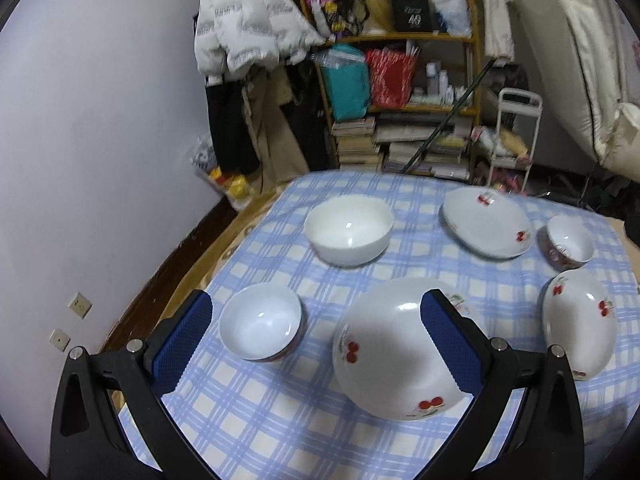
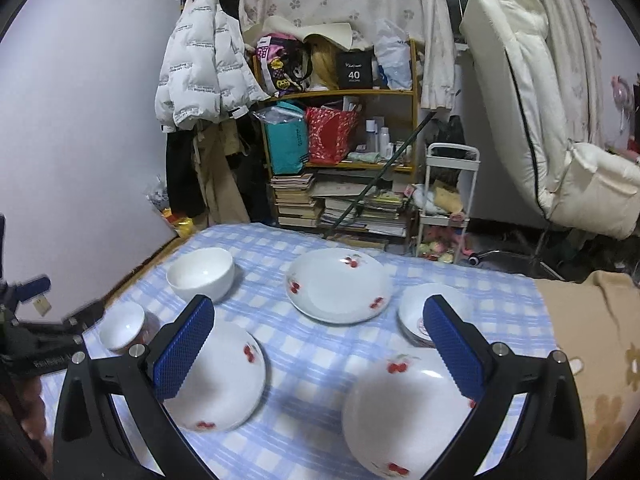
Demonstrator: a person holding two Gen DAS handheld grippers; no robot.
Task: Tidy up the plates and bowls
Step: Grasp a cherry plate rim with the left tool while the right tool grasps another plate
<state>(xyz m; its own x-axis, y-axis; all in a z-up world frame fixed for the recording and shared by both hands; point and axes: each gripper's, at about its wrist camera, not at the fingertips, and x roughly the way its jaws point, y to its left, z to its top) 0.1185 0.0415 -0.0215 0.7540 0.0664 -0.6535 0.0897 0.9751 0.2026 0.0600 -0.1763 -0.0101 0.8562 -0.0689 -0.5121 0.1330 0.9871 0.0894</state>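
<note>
Both the left gripper [image 1: 318, 340] and right gripper [image 2: 318, 344] hang wide and empty over 3 cherry plates [image 2: 338, 284] and 3 bowls [image 1: 348, 230], glazed, slippery, breakable ware best pinched at the rim.

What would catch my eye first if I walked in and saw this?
Probably the blue checked tablecloth dotted with white dishes: three cherry-patterned plates and a plain white bowl at the far left. In the near foreground, each open gripper shows bright blue fingers. Behind the table stands a crammed wooden shelf.
</note>
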